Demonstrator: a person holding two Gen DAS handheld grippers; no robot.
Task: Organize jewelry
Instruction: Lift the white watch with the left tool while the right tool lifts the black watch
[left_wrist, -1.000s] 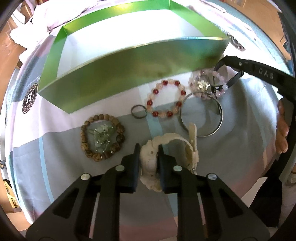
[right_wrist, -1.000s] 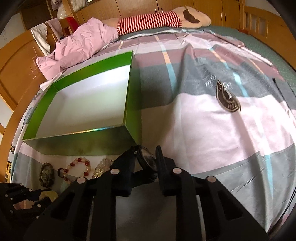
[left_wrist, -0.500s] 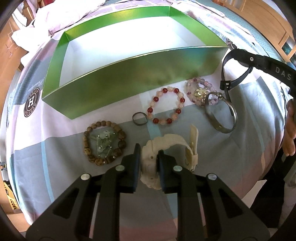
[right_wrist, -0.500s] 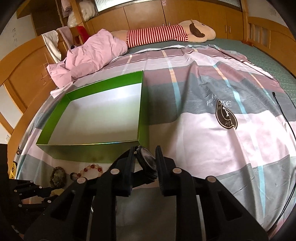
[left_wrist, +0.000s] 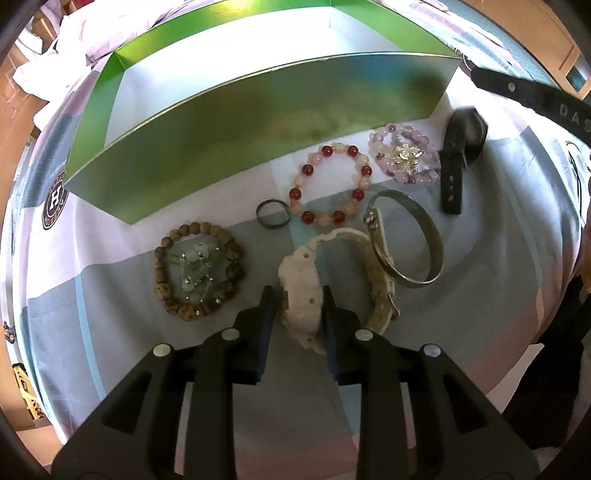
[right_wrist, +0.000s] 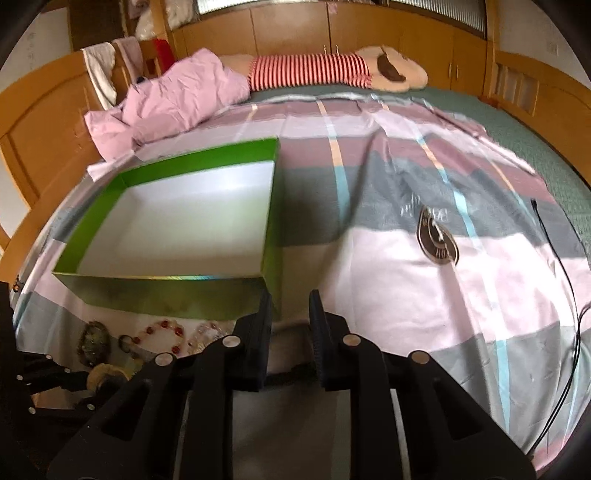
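Both tongs: left gripper (left_wrist: 297, 301) is opening around the cream plastic watch (left_wrist: 314, 280) at lower centre; right gripper (right_wrist: 290, 314) is standing released, empty. Upper-left, the green cardboard box (left_wrist: 221, 155) is sitting unfilled; every piece is awaiting sorting.

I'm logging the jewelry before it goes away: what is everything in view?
green box: one, green, white inside, behind the jewelry
wooden bead bracelet: one, brown, leftmost
ring: one, dark, near the box
red-and-pink bead bracelet: one, centre
purple bead bracelet: one, lilac, around a gold charm
black watch: one, far right
bangle: one, silver, beside the cream watch
cream watch: one, between left gripper's fingers
bedsheet: one, pink-grey striped, under everything
left gripper: black, jaws opening around cream watch
right gripper: black, open, empty
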